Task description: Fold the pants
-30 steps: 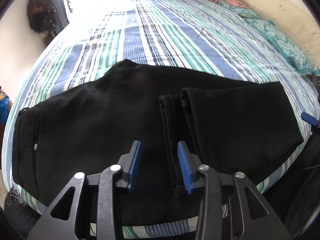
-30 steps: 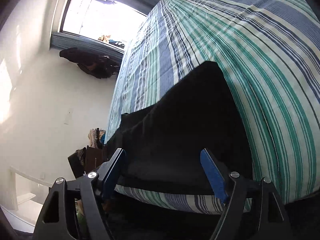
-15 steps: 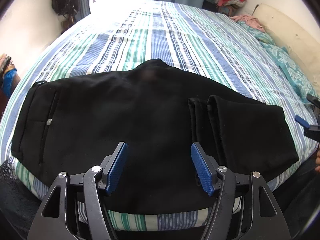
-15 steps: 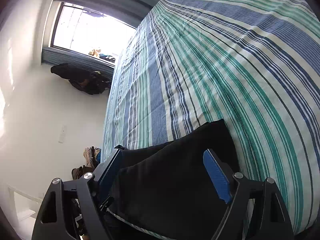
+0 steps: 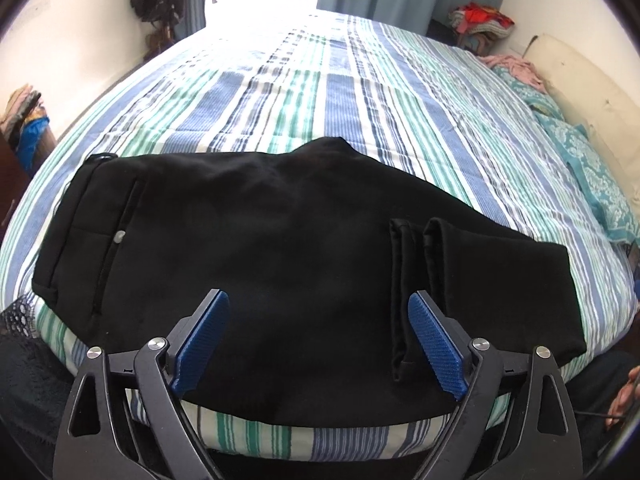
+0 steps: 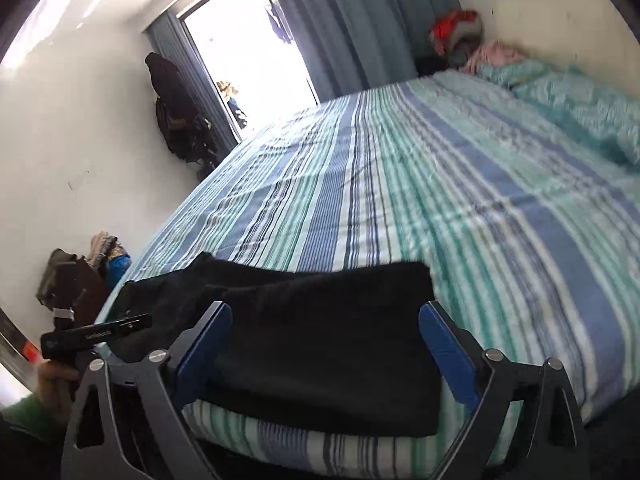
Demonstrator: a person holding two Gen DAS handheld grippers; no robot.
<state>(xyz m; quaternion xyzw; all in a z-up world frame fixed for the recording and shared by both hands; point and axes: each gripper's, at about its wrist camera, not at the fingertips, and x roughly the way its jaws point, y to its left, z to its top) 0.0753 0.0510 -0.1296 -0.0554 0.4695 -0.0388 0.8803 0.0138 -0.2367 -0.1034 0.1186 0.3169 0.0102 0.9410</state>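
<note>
The black pants point(image 5: 256, 248) lie folded along the near edge of the bed point(image 5: 360, 92), waistband toward 9 o'clock and the leg cuffs doubled back on top toward 3 o'clock in the left wrist view. The left tongs point(image 5: 318, 340) hang released at 6 o'clock, blue pads spread wide over the fabric, gripping nothing. In the right wrist view the right tongs point(image 6: 326, 346) are likewise released, straddling the folded leg end of the pants point(image 6: 320, 344). Teal pillows point(image 6: 580, 100) sit at 2 o'clock, curtains point(image 6: 360, 20) at 12 o'clock.
</note>
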